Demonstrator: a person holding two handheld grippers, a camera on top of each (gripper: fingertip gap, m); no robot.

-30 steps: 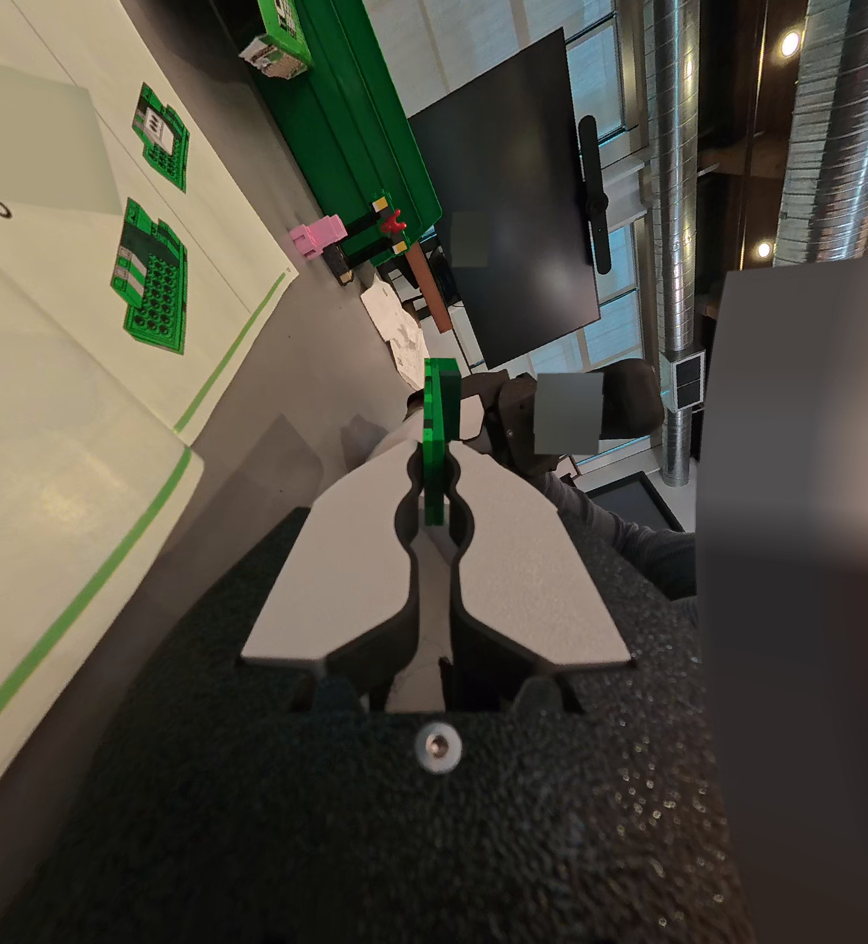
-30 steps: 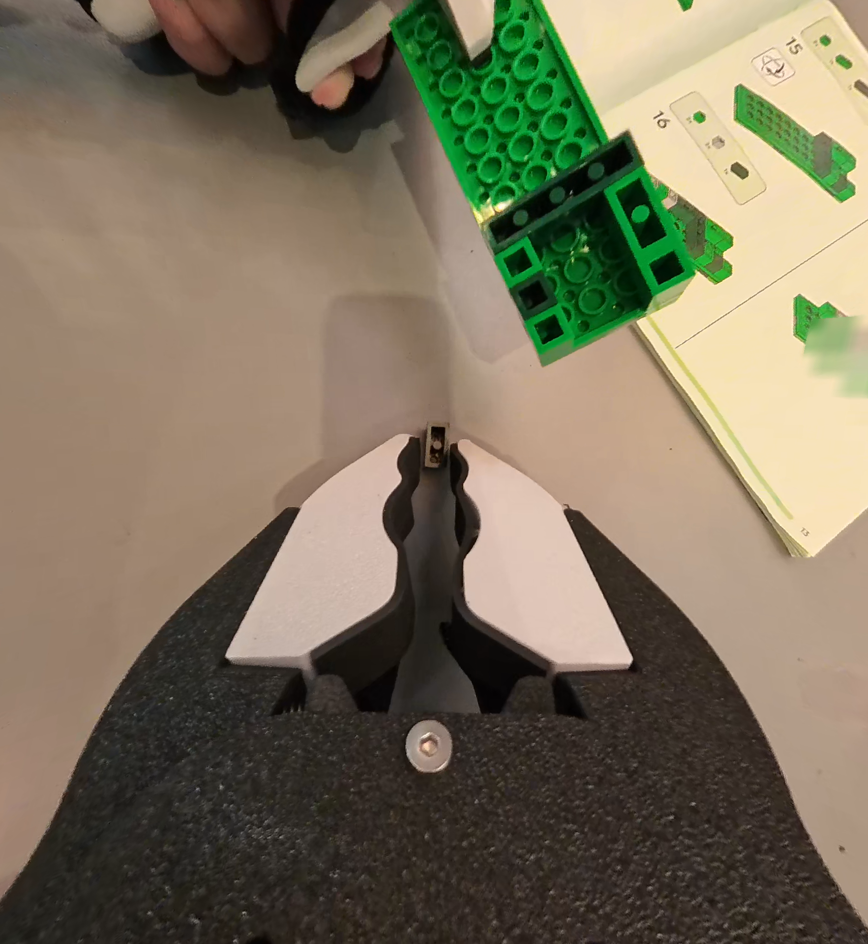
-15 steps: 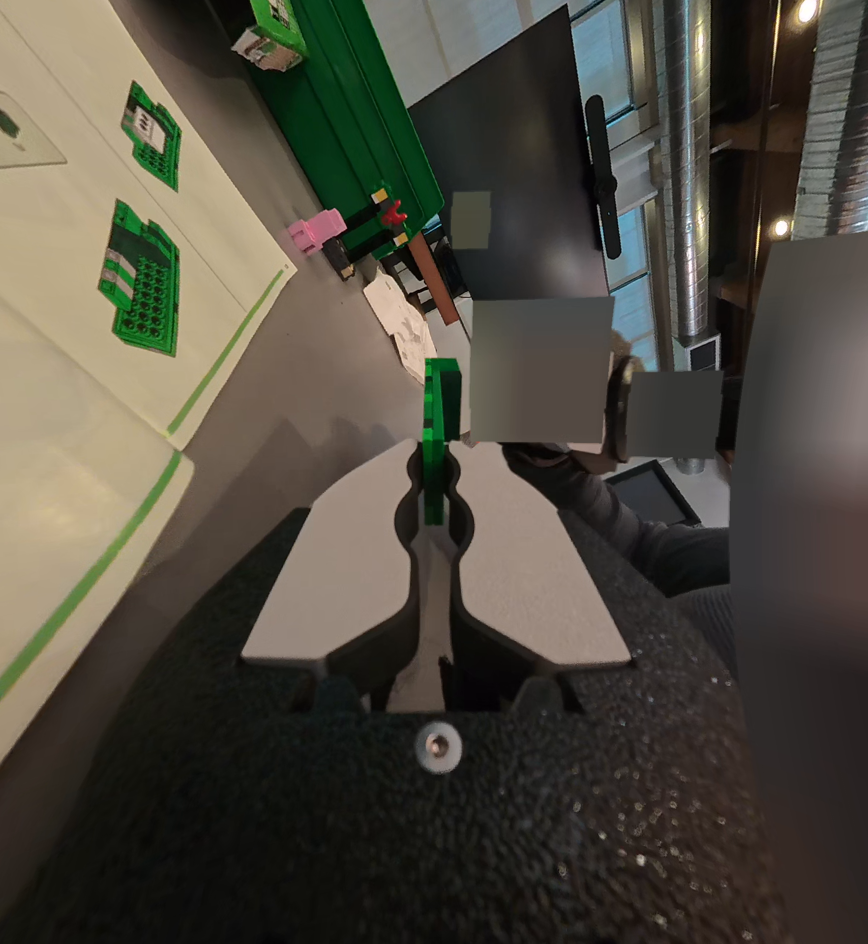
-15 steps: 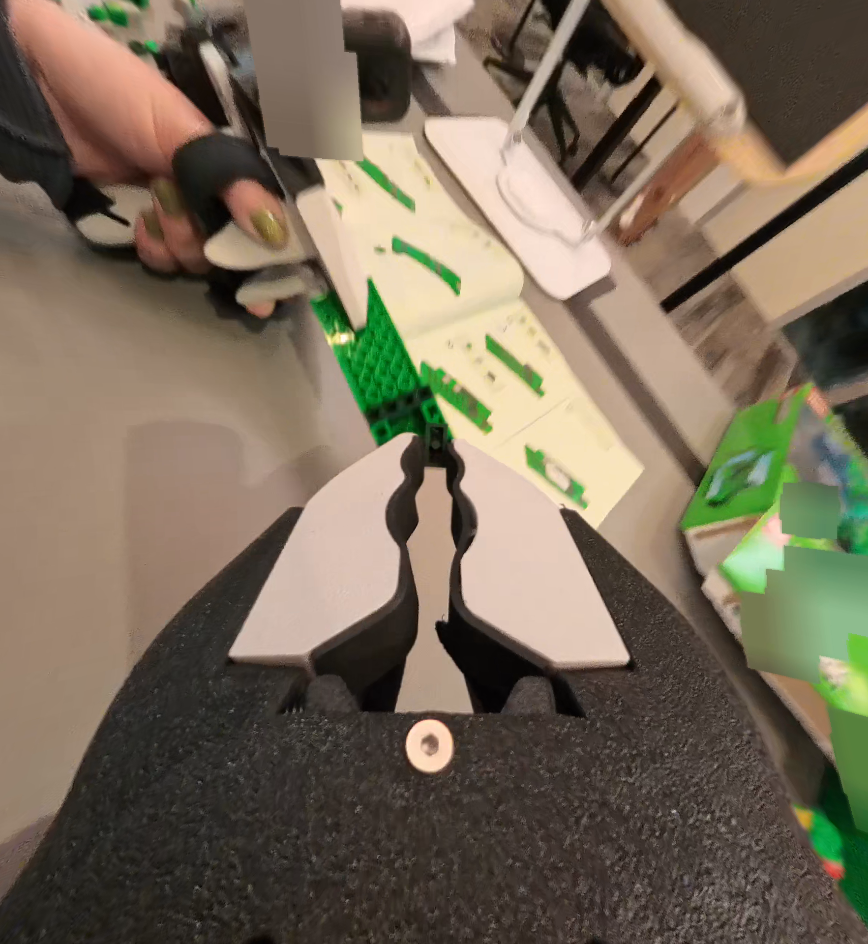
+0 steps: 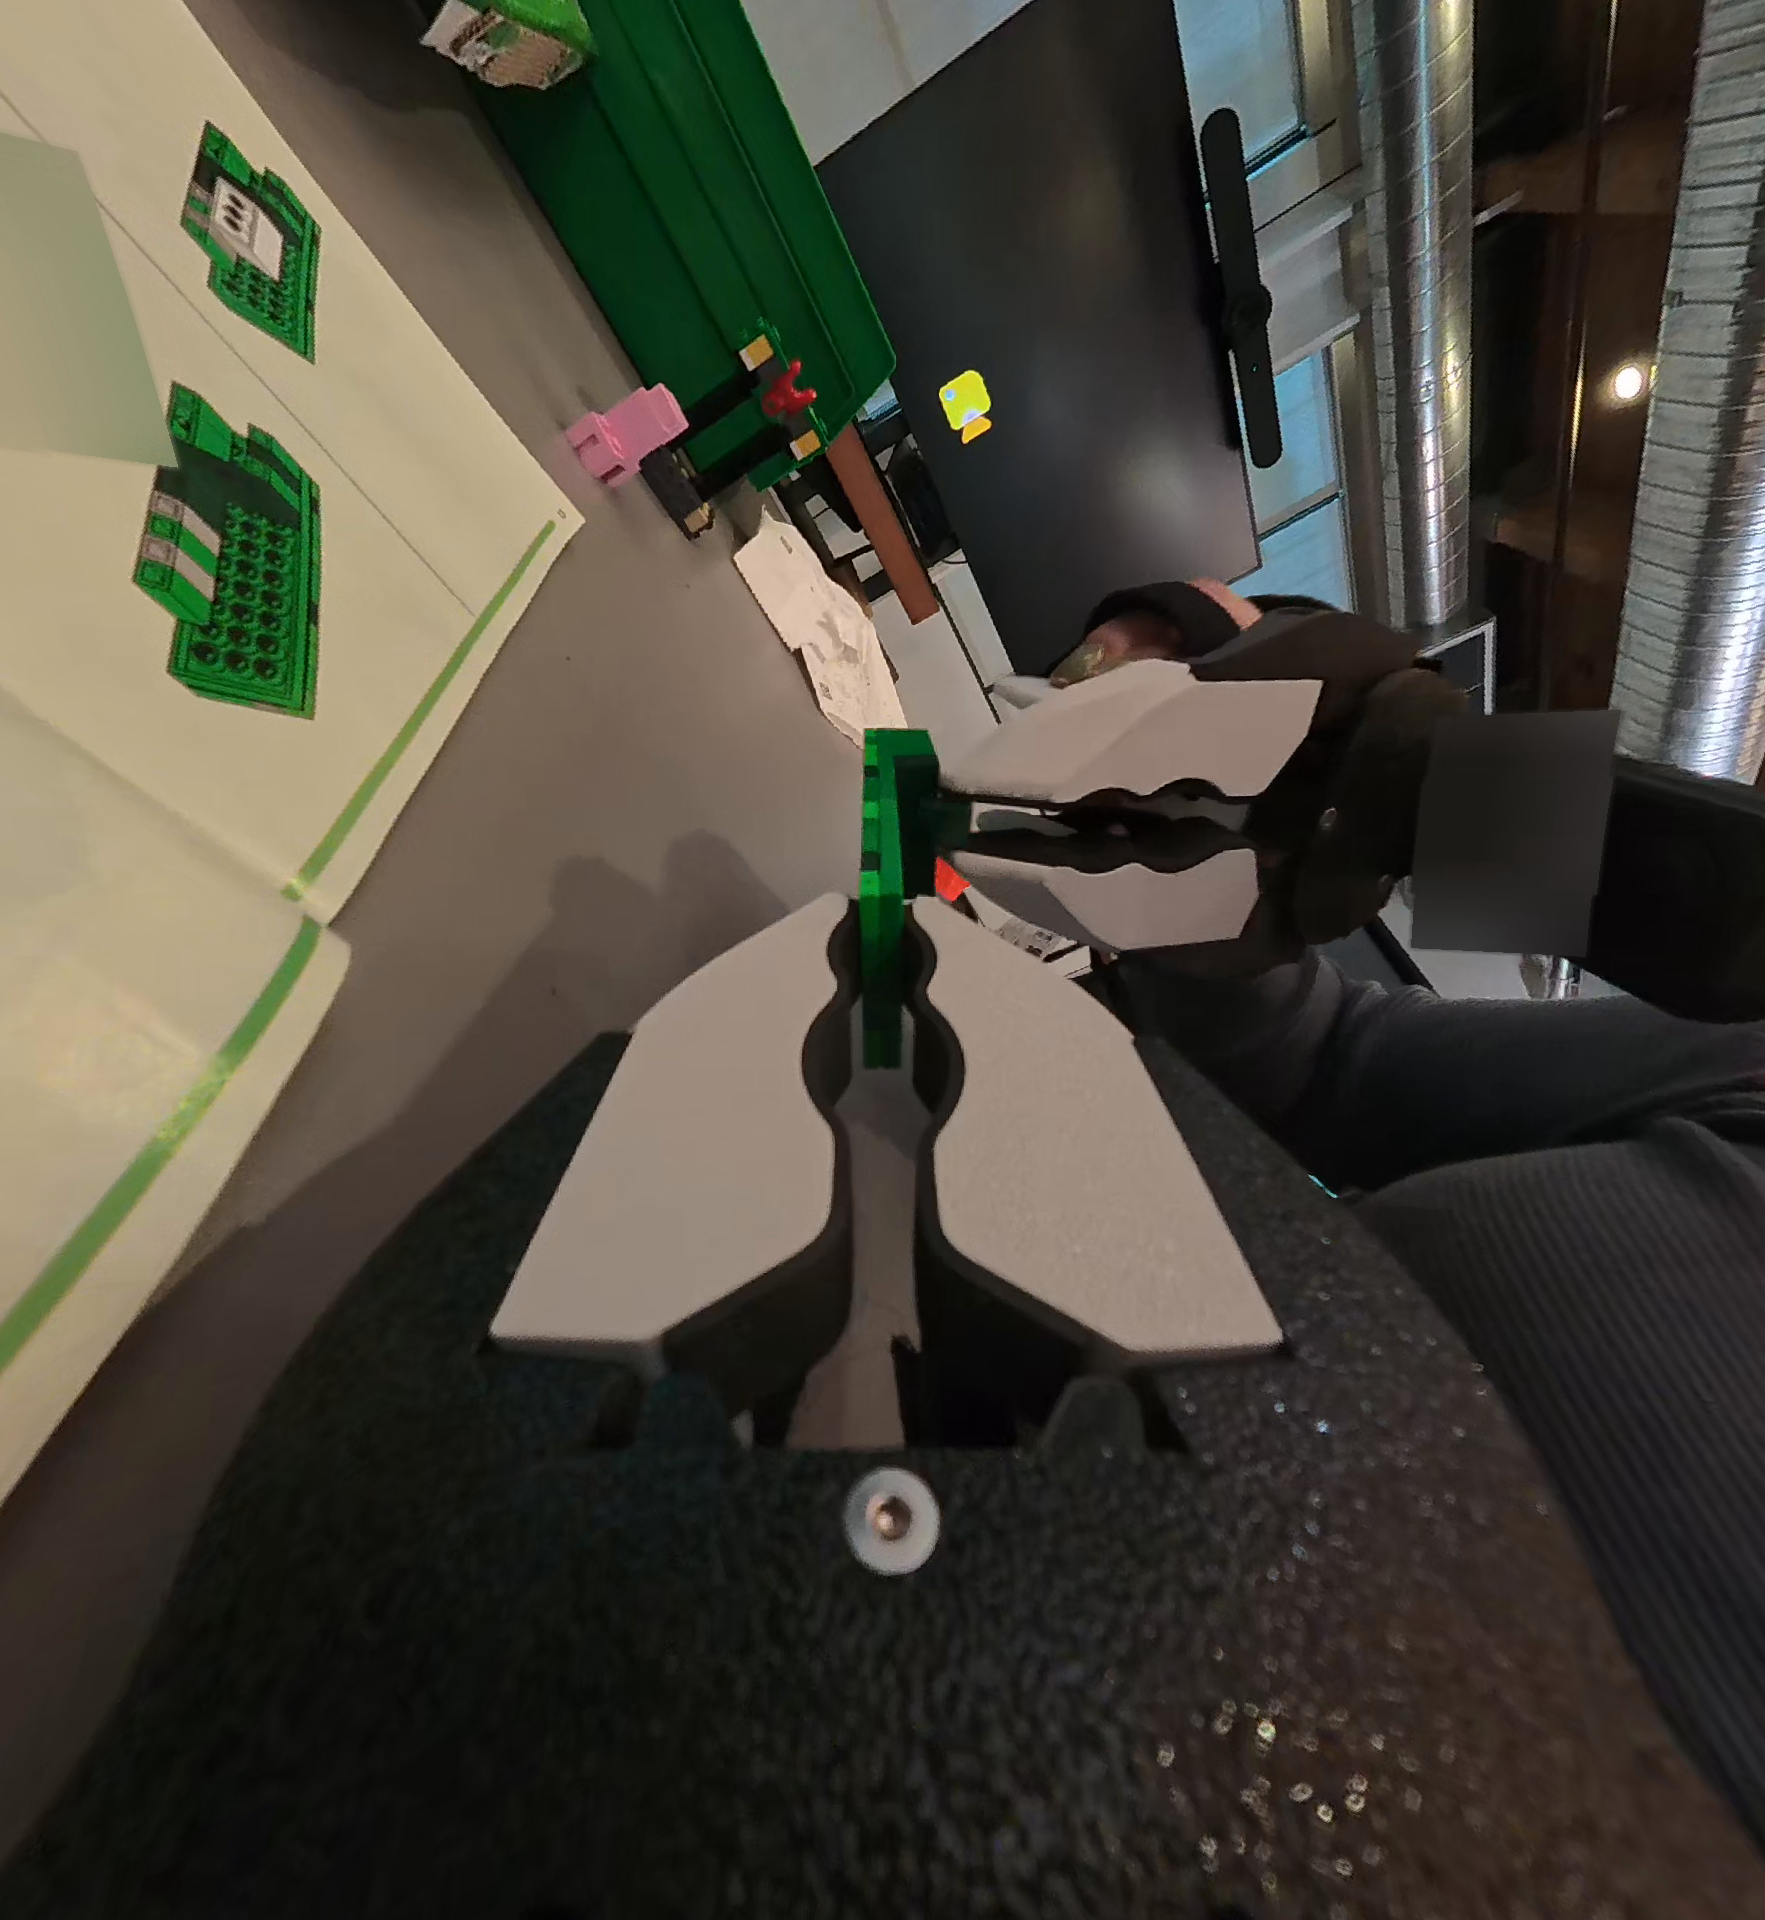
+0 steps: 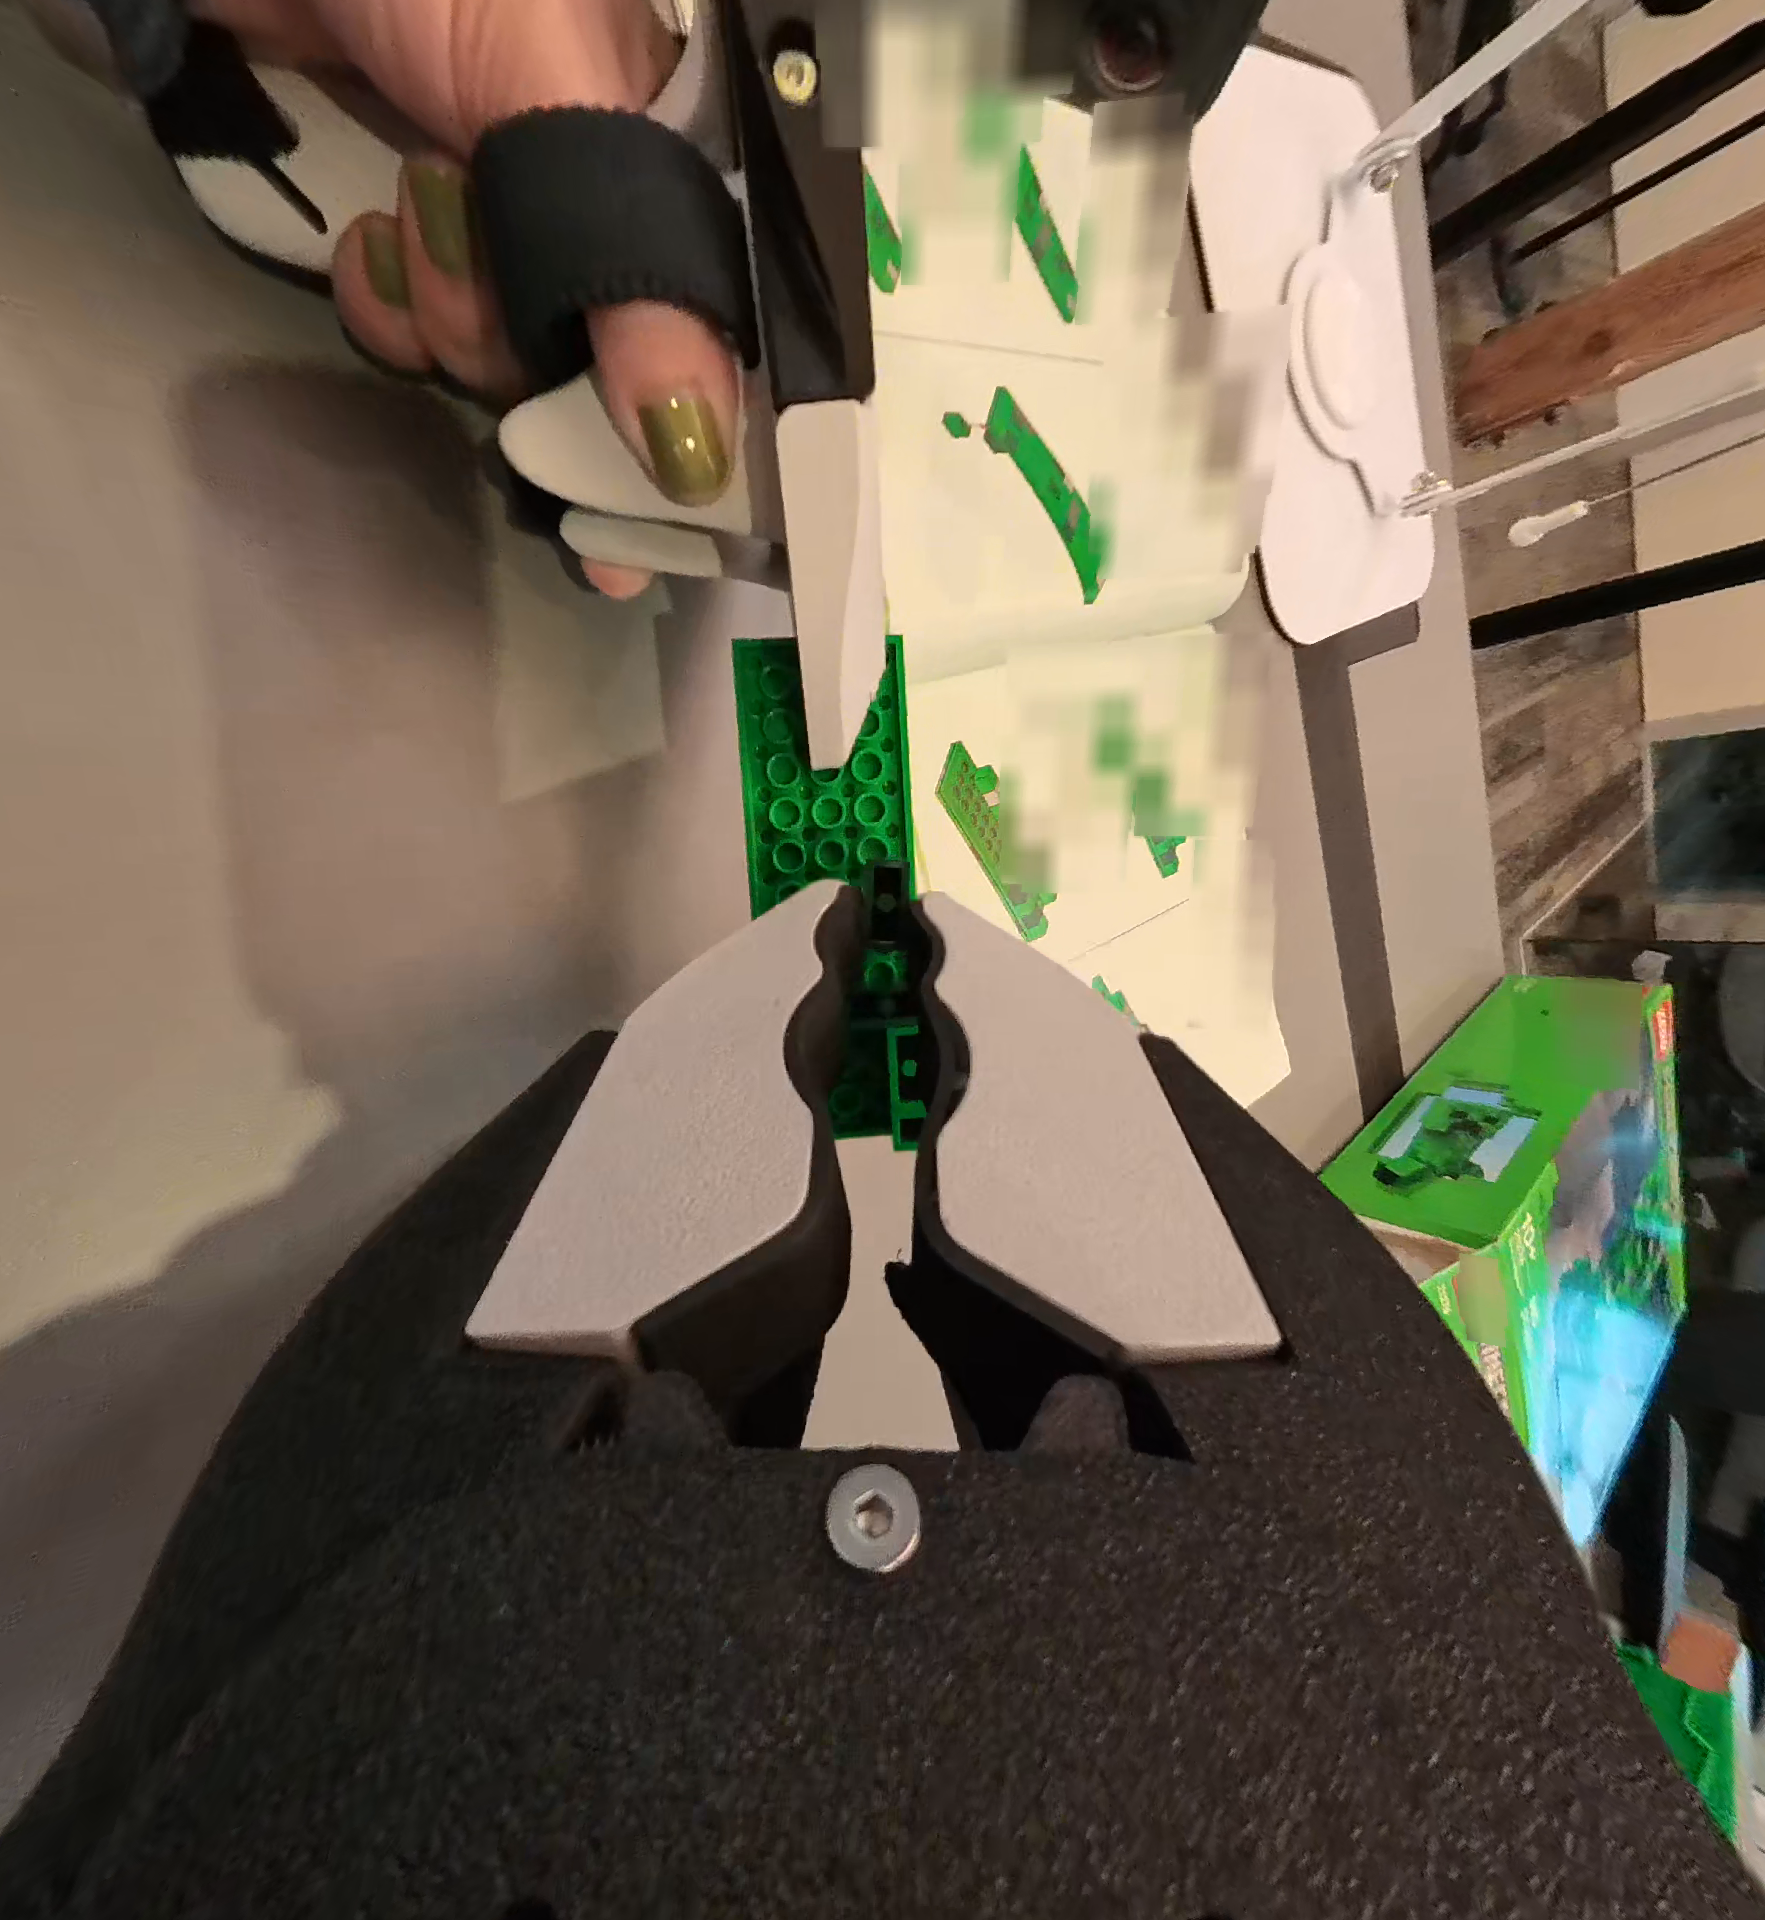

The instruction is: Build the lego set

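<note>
My left gripper (image 5: 880,912) is shut on a green lego plate assembly (image 5: 884,831) and holds it edge-on above the grey table. In the right wrist view the plate's underside (image 6: 816,810) faces me, with one left gripper finger (image 6: 836,582) across it. My right gripper (image 6: 883,909) is shut on a small black piece (image 6: 884,891) and holds it against the plate's lower part. In the left wrist view the right gripper (image 5: 945,821) comes in from the right and touches the plate's side.
An open instruction booklet (image 5: 234,468) lies on the table to the left and also shows in the right wrist view (image 6: 1065,499). A green tray (image 5: 670,208), a pink brick (image 5: 623,436) and small built pieces sit beyond it. The set's box (image 6: 1532,1195) stands at the right. My left and right fingertips are right by each other.
My right gripper has swung up and closed in on the plate, bringing the black piece against its underside. It has entered the left wrist view from the right. The left gripper keeps its hold.
</note>
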